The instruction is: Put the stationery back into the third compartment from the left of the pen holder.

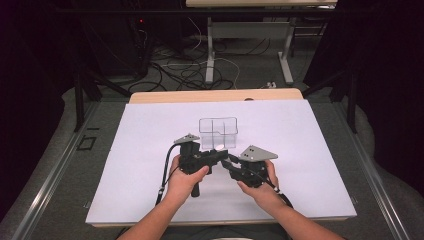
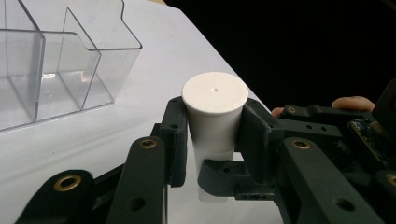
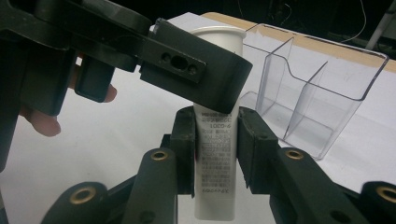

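Note:
A white tube with a flat white cap stands upright between both grippers above the white sheet. My left gripper is shut on the capped end, with a pad pressed on each side of it. Printed text runs down the tube's body, and my right gripper is shut on it lower down. The left gripper's jaw crosses in front of the tube's top in the right gripper view. In the high view the left gripper and the right gripper meet tip to tip at mid table, and the tube is hidden between them.
A clear plastic organizer with divided compartments stands just behind the grippers, open at the top. The white sheet covers the table, with a wooden edge at the far side. Cables and table legs lie on the floor beyond.

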`<state>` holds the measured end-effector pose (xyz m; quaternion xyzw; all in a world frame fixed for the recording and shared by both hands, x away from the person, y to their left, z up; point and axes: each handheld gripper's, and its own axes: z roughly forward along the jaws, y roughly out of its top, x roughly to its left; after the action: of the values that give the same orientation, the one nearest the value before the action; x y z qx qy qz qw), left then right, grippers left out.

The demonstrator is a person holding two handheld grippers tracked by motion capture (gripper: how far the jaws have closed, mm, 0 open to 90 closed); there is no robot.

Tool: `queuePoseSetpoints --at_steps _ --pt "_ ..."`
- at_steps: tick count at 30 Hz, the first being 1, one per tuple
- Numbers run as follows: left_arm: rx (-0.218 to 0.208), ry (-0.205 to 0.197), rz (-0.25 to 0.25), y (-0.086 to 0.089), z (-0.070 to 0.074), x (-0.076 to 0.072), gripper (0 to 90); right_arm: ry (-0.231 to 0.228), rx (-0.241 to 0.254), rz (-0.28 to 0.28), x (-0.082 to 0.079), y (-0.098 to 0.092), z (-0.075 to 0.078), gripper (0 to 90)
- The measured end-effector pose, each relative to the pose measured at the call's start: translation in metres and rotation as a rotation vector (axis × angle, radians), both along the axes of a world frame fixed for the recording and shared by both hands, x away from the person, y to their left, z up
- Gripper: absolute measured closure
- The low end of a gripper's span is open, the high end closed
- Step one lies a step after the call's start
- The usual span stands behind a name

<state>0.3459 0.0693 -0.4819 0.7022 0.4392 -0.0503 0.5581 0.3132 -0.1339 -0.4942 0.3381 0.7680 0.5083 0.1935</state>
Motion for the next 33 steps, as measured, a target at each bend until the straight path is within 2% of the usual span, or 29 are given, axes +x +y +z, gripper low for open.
queuePoseSetpoints --at_steps 6,9,17,21,24,26,27,28,33 --pt "-0.006 0.013 0.007 0.0 -0.002 0.0 66.2 0.002 -0.014 0.005 0.001 0.0 -0.001 69.5" --pt "-0.006 0.024 0.007 0.001 -0.002 0.0 66.3 -0.002 -0.015 -0.01 0.0 0.001 -0.002 69.5" --pt "-0.008 0.043 0.003 0.001 -0.002 0.001 66.5 0.003 -0.019 0.007 0.0 0.001 -0.002 69.4" --pt "-0.004 0.069 -0.001 0.001 -0.004 0.003 66.6 0.021 -0.02 0.011 0.002 0.001 -0.003 68.8" --pt "0.005 0.068 -0.001 0.001 -0.004 0.004 66.7 0.029 -0.014 0.013 0.003 0.0 -0.003 66.6" --pt "0.007 0.065 0.011 0.001 -0.004 0.006 66.7 0.041 -0.011 0.018 0.003 -0.003 0.0 60.3" --pt "0.009 0.063 0.011 0.001 -0.004 0.007 66.7 0.041 -0.011 0.018 0.003 -0.003 0.0 60.3" --pt "0.006 0.064 0.02 0.001 -0.004 0.008 66.7 0.036 0.006 0.015 0.003 -0.006 0.0 56.2" --pt "0.025 0.052 0.037 0.002 -0.002 0.013 66.6 0.057 -0.008 0.0 0.007 -0.011 0.0 49.0"
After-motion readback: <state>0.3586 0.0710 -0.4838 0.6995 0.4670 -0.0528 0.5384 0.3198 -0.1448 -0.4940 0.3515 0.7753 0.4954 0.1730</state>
